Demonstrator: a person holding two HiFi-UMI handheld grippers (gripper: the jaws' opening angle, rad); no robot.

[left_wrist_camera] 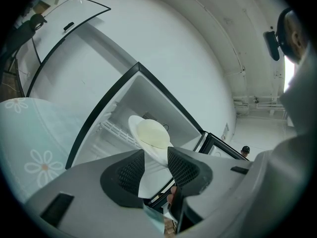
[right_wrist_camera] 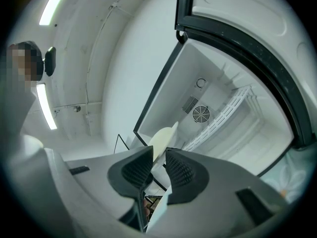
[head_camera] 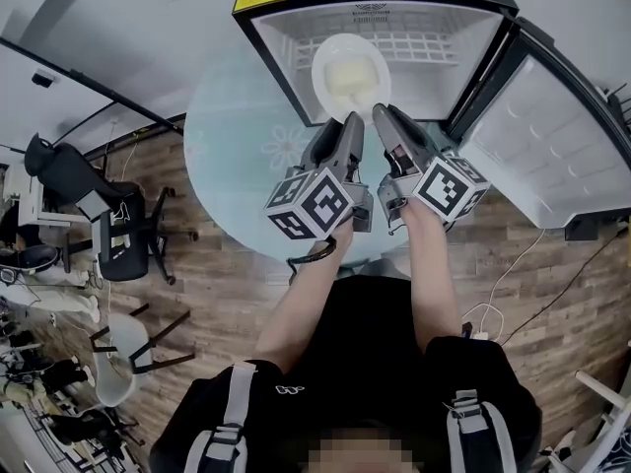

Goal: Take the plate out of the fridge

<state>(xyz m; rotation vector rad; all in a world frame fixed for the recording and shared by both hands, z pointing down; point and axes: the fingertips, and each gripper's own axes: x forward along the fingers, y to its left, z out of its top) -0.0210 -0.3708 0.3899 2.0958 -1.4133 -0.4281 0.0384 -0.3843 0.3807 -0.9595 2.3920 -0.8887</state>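
Observation:
A white plate (head_camera: 350, 72) with a pale yellow middle sits in the mouth of the open mini fridge (head_camera: 266, 42), over its wire shelf. My left gripper (head_camera: 353, 122) is shut on the plate's near rim, and my right gripper (head_camera: 381, 114) is shut on the same rim just to its right. In the left gripper view the plate (left_wrist_camera: 151, 135) runs down between the two black pads of the left gripper (left_wrist_camera: 156, 165). The right gripper view shows the plate (right_wrist_camera: 161, 139) edge-on, pinched by the right gripper (right_wrist_camera: 158, 166).
The fridge stands on a round glass table (head_camera: 232, 136) with flower prints. Its door (head_camera: 552, 136) hangs open to the right, close beside my right gripper. Black chairs (head_camera: 118, 235) stand at the left on the wooden floor, and a white cable (head_camera: 513, 274) lies at the right.

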